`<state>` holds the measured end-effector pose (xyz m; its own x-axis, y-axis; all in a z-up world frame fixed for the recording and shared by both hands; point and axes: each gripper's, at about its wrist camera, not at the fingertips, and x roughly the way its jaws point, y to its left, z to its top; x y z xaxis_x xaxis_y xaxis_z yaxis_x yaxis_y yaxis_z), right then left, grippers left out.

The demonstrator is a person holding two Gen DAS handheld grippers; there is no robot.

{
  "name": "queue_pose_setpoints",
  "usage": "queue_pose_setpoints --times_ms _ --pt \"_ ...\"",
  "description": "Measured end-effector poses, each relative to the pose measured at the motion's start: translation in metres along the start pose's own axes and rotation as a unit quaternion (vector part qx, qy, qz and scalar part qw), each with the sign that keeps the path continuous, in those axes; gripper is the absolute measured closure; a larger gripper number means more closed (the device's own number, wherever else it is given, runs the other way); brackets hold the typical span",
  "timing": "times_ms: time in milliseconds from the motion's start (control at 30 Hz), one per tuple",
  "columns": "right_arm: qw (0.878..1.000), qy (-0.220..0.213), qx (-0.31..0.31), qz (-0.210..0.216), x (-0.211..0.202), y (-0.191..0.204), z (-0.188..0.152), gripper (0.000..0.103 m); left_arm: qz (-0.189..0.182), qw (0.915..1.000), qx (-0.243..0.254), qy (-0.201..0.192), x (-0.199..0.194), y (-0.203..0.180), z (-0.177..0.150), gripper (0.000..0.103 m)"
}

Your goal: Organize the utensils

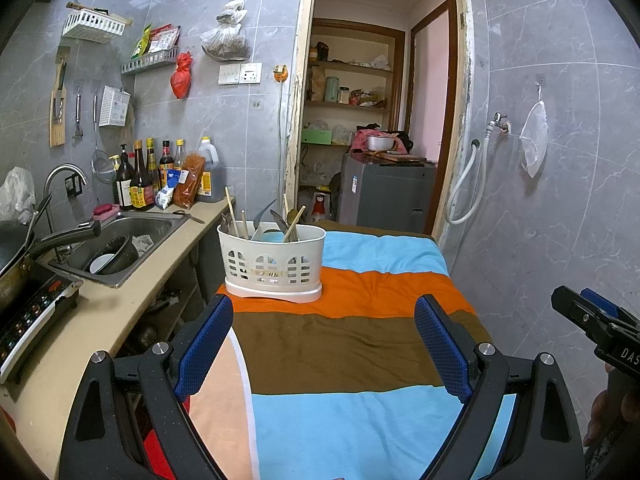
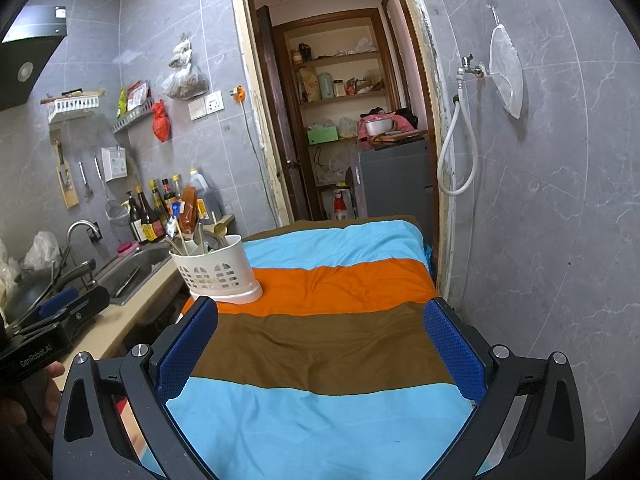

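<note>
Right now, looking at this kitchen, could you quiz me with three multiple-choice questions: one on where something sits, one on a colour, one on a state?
1. The white utensil caddy stands on which stripe of the striped cloth?
A. orange
B. brown
C. nearest blue

2. What colour are the gripper pads?
A. red
B. blue
C. green

3. How is the left gripper?
A. shut on a spoon
B. shut on the caddy
C. open, holding nothing

Answers:
1 A, its base rests on the orange band.
2 B, the textured pads are blue.
3 C, the fingers stand wide apart with only cloth between them; the right gripper looks the same.
</note>
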<state>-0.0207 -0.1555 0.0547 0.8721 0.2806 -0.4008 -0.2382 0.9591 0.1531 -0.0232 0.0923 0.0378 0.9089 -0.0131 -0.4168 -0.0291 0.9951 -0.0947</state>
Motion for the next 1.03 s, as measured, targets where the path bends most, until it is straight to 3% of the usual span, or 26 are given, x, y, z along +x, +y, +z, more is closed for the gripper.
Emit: queue_pose_setpoints --times_ms 1033 --pt "1.0 0.026 0.003 0.001 0.019 0.003 -0.008 0.0 0.012 0.9996 0.009 0.025 0.03 0.026 -0.004 0.014"
